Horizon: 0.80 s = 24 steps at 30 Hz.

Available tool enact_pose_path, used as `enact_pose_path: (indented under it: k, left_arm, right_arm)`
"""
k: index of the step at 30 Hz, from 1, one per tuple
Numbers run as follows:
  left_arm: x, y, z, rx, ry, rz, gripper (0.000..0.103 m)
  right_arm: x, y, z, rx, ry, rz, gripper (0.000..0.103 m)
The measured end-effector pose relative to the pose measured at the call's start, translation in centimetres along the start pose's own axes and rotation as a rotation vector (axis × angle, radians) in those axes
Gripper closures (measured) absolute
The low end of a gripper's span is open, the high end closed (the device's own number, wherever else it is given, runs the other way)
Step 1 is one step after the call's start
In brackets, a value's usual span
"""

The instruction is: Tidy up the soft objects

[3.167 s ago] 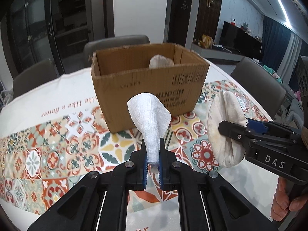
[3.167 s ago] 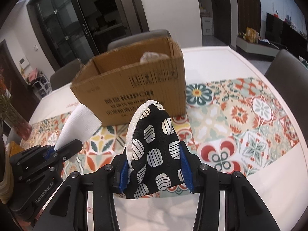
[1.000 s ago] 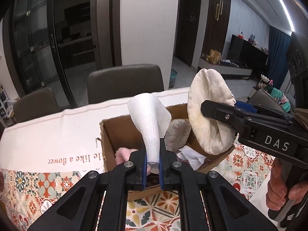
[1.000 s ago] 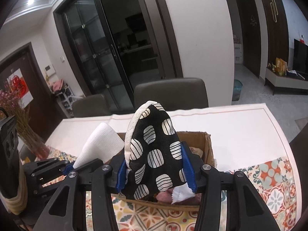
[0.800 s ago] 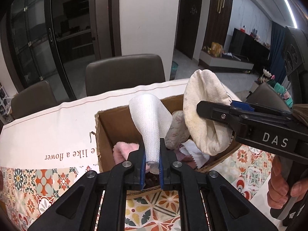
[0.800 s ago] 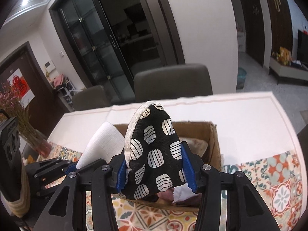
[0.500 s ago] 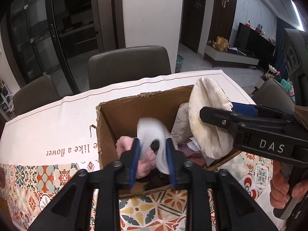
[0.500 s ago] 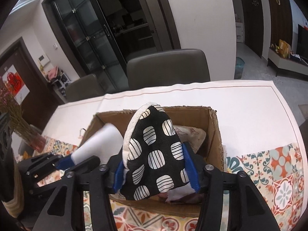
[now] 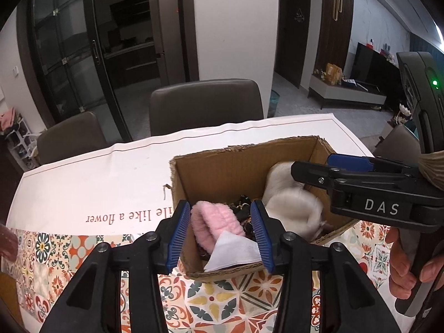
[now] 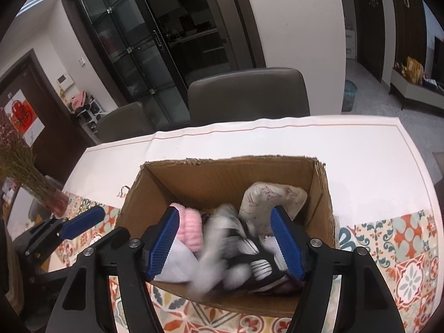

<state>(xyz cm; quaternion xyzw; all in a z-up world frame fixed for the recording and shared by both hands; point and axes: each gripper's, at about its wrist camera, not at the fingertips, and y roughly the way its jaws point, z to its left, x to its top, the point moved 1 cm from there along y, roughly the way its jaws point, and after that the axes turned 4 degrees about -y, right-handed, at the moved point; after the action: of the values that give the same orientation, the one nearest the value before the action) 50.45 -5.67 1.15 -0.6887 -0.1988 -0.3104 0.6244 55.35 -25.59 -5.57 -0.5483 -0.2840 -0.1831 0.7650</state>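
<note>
An open cardboard box (image 9: 238,163) stands on the table and also shows in the right wrist view (image 10: 222,174). My left gripper (image 9: 220,234) is open above its near left corner, with the white cloth (image 9: 236,251) lying in the box below it beside a pink fluffy piece (image 9: 216,220). My right gripper (image 10: 224,242) is open above the box. The black-and-white spotted mitt (image 10: 249,258) is blurred, dropping among the items inside; its cream underside (image 9: 291,208) shows in the left wrist view. A cream floral cushion (image 10: 272,197) leans in the box's far right.
The table has a white cloth with a patterned tile runner (image 9: 222,302). Grey chairs (image 9: 205,105) stand behind the table. A vase of dried flowers (image 10: 33,183) stands at the left edge. The right hand-held gripper body (image 9: 374,194) crosses the left wrist view at right.
Both grippers opened over the box. The white cloth dropped from the left gripper into the box, and the spotted mitt left the right gripper and falls in.
</note>
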Motion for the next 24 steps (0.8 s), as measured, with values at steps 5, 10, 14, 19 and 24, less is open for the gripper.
enact_pose_path:
  k: [5,10,14,19,24]
  left_arm:
    - [-0.2,-0.9,0.4,0.013,-0.024,-0.022,0.058]
    - [-0.9,-2.4,0.2,0.036,-0.021,-0.050,0.057]
    - [-1.4,-4.0,0.0,0.054,-0.018,-0.084,0.055]
    - [-2.1,-6.3,0.0,0.049,-0.032,-0.119,0.054]
    - [-3.4,-9.1,-0.4,0.040,-0.037,-0.162,0.049]
  right_arm:
    - [0.2,-1.1,0.7,-0.040,-0.031,-0.017,0.034]
    - [-0.3,-2.6,1.1,-0.103,-0.053,-0.039,0.034]
    - [-1.0,-4.1,1.5,-0.140,-0.065,-0.056,0.034]
    - [-2.1,-6.3,2.4,-0.171,-0.082,-0.089,0.034]
    - [-3.6,-9.2,3.4,-0.178,-0.079,-0.128,0.034]
